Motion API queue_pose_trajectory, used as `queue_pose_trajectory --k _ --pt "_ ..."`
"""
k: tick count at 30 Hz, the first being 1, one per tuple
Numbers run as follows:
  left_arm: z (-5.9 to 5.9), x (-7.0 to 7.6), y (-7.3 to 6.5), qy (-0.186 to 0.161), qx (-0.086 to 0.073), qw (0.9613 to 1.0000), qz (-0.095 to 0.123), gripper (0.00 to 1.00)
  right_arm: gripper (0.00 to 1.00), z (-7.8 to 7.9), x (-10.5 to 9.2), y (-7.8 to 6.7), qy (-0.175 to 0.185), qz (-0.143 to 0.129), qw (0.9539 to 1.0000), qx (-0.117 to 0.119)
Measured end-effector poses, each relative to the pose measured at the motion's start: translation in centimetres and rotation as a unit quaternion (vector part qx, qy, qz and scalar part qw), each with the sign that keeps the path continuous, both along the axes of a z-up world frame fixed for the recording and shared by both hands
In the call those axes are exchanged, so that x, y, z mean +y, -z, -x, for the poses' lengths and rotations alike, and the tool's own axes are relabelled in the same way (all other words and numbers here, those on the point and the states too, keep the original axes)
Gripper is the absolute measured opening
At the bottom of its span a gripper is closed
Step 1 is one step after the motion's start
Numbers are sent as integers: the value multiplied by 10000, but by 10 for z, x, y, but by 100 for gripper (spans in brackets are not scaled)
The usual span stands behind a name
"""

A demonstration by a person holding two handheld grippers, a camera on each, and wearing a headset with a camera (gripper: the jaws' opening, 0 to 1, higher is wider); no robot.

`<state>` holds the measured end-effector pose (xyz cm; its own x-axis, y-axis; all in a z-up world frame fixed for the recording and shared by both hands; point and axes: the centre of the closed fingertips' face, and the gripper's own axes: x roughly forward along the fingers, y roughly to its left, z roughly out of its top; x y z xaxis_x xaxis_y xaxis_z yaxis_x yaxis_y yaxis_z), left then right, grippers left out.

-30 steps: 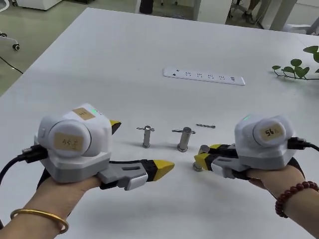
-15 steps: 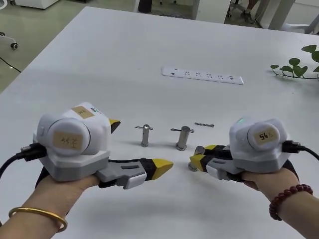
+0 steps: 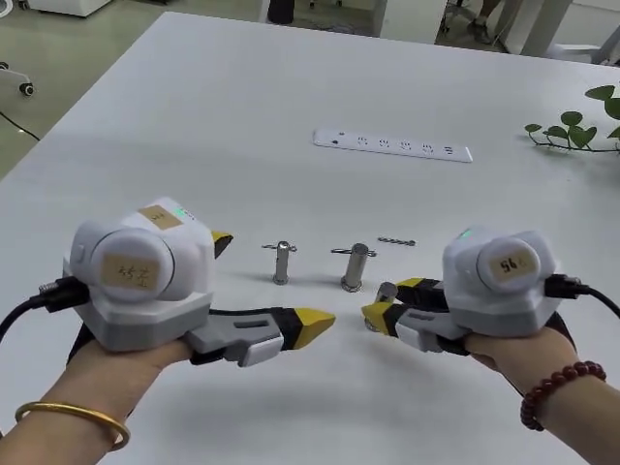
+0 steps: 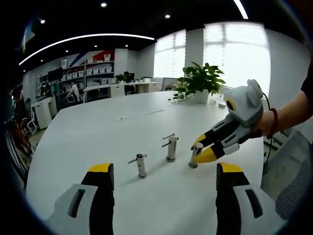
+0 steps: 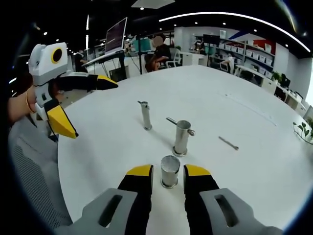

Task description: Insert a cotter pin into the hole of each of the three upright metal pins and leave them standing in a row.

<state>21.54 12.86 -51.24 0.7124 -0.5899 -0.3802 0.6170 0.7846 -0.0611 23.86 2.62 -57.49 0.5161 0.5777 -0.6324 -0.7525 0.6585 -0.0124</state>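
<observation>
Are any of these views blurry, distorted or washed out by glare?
Head view: sharp, evenly lit, soft shadows beside the upright metal pins. Left gripper view: fisheye curves the white table, bright windows wash out. Right gripper view: similarly curved.

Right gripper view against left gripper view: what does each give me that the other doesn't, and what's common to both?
Right gripper view: the loose cotter pin lying flat beyond the row, and the left gripper, jaws wide apart. Left gripper view: the right gripper side-on, its jaws flanking the bare metal pin; whether they touch it is unclear. Shared: that bare pin plus the middle pin and end pin, both upright with a cotter pin through the top.
</observation>
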Motion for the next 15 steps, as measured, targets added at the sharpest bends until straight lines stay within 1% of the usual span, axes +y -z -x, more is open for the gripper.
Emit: queue_pose_trajectory --k 6,13,15 --pt "-1 0 0 -1 -5 10000 14 85 24 3 -1 -7 -94 -122 9999 61" --pt "-2 1 0 -25 3 10000 25 86 27 5 -8 -22 -244 -289 9992 163" --pt "-2 1 0 -20 -9 10000 28 86 28 6 -11 -26 -255 -291 9991 158"
